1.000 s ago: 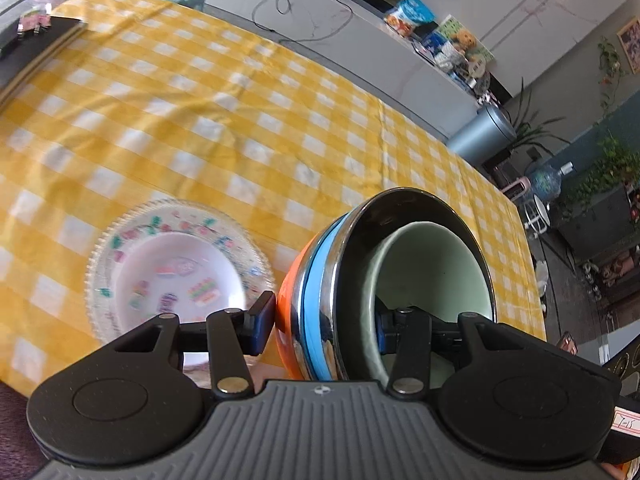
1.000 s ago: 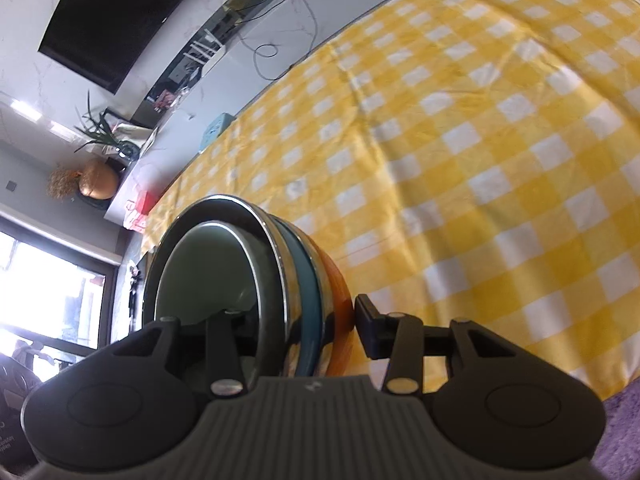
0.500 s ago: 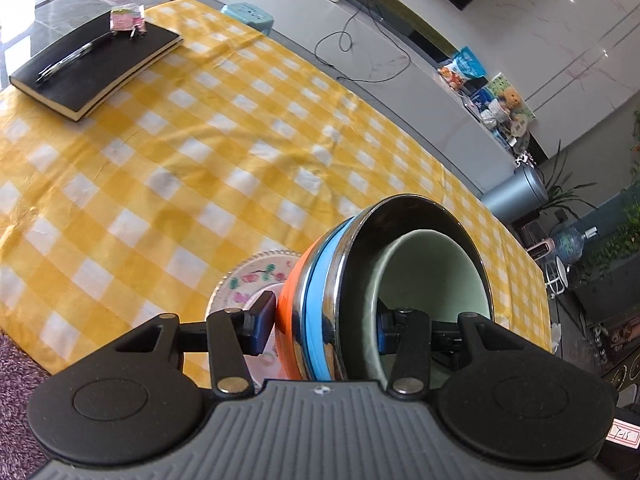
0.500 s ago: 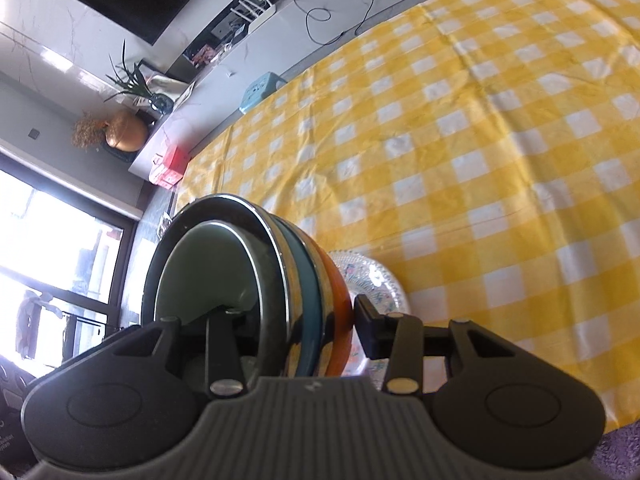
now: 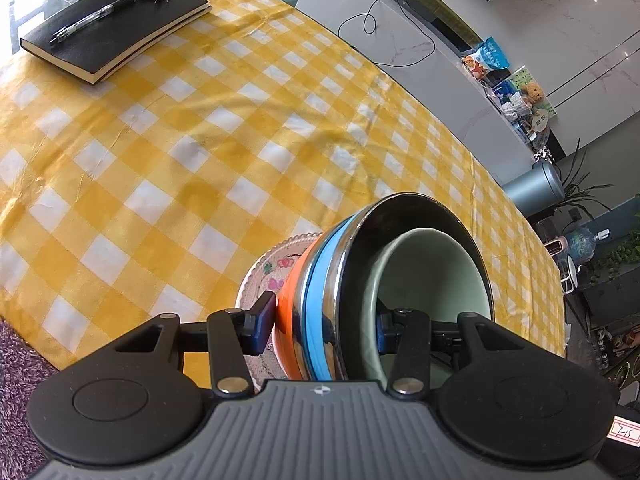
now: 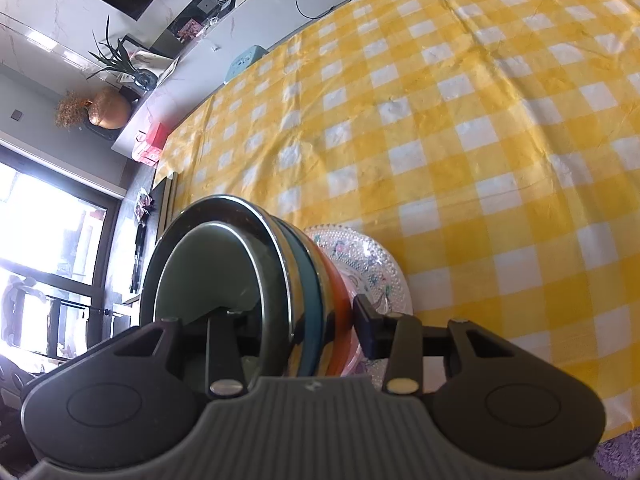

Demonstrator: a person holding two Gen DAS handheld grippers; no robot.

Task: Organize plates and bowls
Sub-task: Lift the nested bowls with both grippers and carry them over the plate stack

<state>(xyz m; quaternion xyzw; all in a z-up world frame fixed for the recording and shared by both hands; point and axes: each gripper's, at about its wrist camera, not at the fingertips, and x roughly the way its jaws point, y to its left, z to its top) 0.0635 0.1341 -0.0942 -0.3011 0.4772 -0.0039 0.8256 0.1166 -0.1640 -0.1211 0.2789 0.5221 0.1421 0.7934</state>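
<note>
**Tongs carrying a nested bowl stack over a patterned plate**

Both tongs are gripping one stack of nested bowls (image 5: 360, 300) from opposite sides. Left tongs (image 5: 324, 322) are clamping the stack wall, with one pad pressing on the orange outer bowl (image 5: 290, 312) and the other sitting inside the pale green inner bowl (image 5: 432, 276). Right tongs (image 6: 298, 322) are doing the same on the far rim, one pad inside and one against the orange side. Between the orange and green bowls, a blue bowl (image 5: 316, 300) and a shiny metal bowl (image 5: 340, 280) are nesting. A two-sided grip is probably being used because the stack is wide and heavy for a single pinch, and squeezing through all four walls is keeping the bowls from sliding apart.

Directly under the stack, a clear beaded plate with a coloured print (image 6: 364, 264) is lying near the front edge of the desk (image 5: 180, 152). The stack is hanging over it, so the likely aim is to set the bowls onto the plate; whether the base is already touching the plate cannot be told.

A yellow-and-white checked cloth, slightly creased, is covering the desk. Near the far left corner a black notebook (image 5: 120, 28) is lying with a pen (image 5: 94, 18) on top. Beyond the desk, a pale counter is running along the wall with cables, packets and plants, and a bright window is showing in the right wrist view.
</note>
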